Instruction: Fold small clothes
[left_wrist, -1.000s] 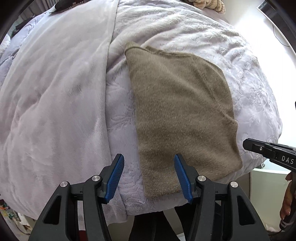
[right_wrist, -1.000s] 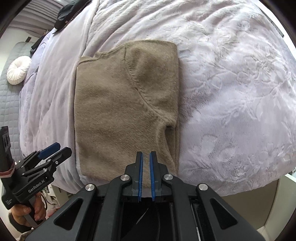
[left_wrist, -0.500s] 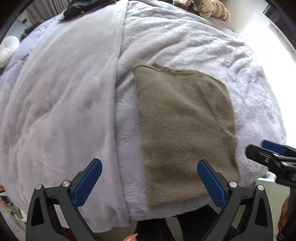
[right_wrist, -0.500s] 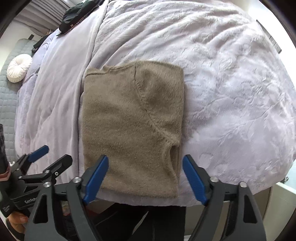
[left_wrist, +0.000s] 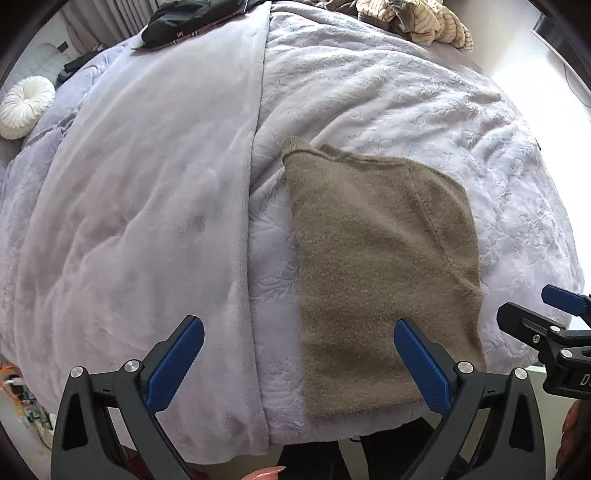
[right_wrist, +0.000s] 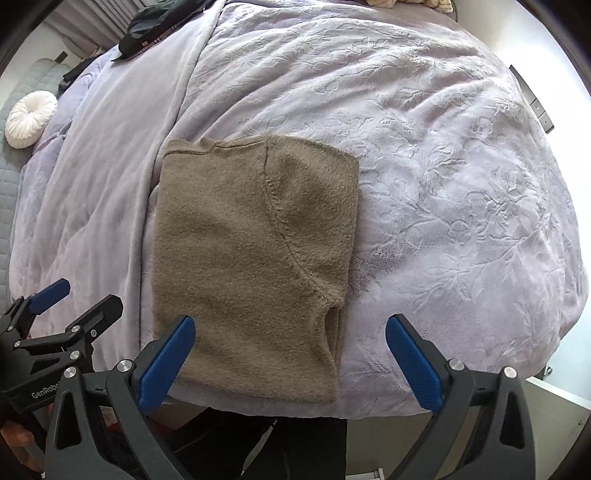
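Note:
A small olive-brown knit sweater (left_wrist: 380, 266) lies folded flat in a rectangle near the front edge of the bed; it also shows in the right wrist view (right_wrist: 255, 258). My left gripper (left_wrist: 299, 362) is open and empty, raised above the bed's front edge, with its right finger over the sweater's near edge. My right gripper (right_wrist: 291, 358) is open and empty, held above the sweater's near right corner. Each gripper shows at the side of the other's view: the right one (left_wrist: 546, 325) and the left one (right_wrist: 62, 306).
A lilac plush blanket (left_wrist: 140, 206) covers the bed (right_wrist: 443, 177). A dark garment (left_wrist: 184, 18) and a striped beige clothes pile (left_wrist: 417, 18) lie at the far side. A round white cushion (right_wrist: 29, 118) sits at the left. The bed's front edge drops off just below the sweater.
Both grippers have opened wide and pulled back and up from the sweater. The right one was shut a second ago. The sweater stays flat where it was.

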